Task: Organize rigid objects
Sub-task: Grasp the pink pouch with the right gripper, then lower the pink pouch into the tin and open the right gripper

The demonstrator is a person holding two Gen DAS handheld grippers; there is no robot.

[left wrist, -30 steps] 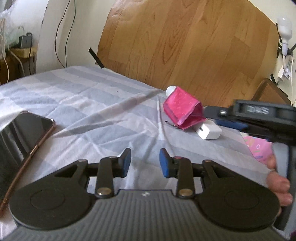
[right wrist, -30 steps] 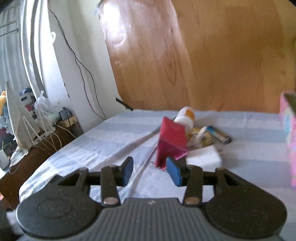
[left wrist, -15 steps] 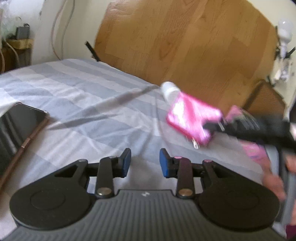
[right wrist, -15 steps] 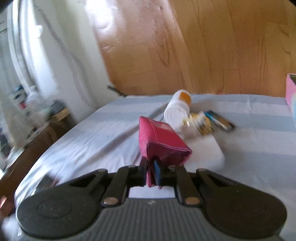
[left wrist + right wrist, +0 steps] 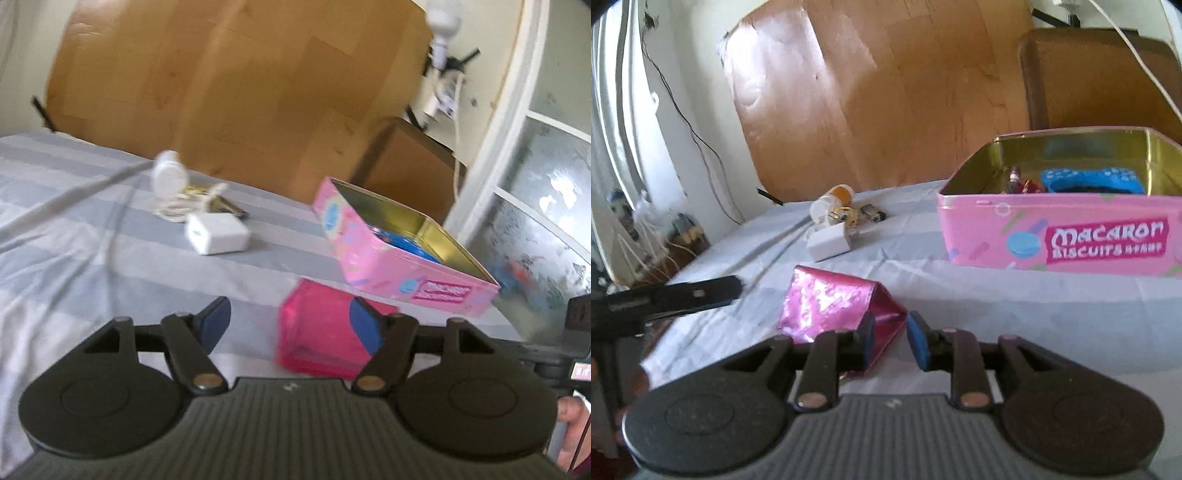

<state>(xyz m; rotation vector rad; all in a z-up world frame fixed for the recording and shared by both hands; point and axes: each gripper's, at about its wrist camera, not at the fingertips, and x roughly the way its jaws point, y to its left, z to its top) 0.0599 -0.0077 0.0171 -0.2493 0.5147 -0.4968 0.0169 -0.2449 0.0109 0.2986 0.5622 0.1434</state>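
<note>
A shiny magenta pouch (image 5: 834,306) lies on the striped bed sheet in front of the pink macaron biscuit tin (image 5: 1060,232). My right gripper (image 5: 888,338) has its jaws slightly apart around the pouch's near corner; the left pad touches it, the right pad stands off. In the left wrist view the pouch (image 5: 317,332) sits between the wide-open jaws of my left gripper (image 5: 291,325), close to the right pad, below the open tin (image 5: 402,254). The tin holds a blue item and small bits.
A white charger block (image 5: 218,234), a white bottle (image 5: 170,177), a coiled cable and small dark items lie further back on the sheet. A wooden headboard (image 5: 221,92) stands behind. A brown cabinet (image 5: 1100,77) is beyond the tin.
The right gripper carried the pouch from beside the charger to in front of the tin and loosened its jaws. The left gripper swung right and opened wide around the pouch.
</note>
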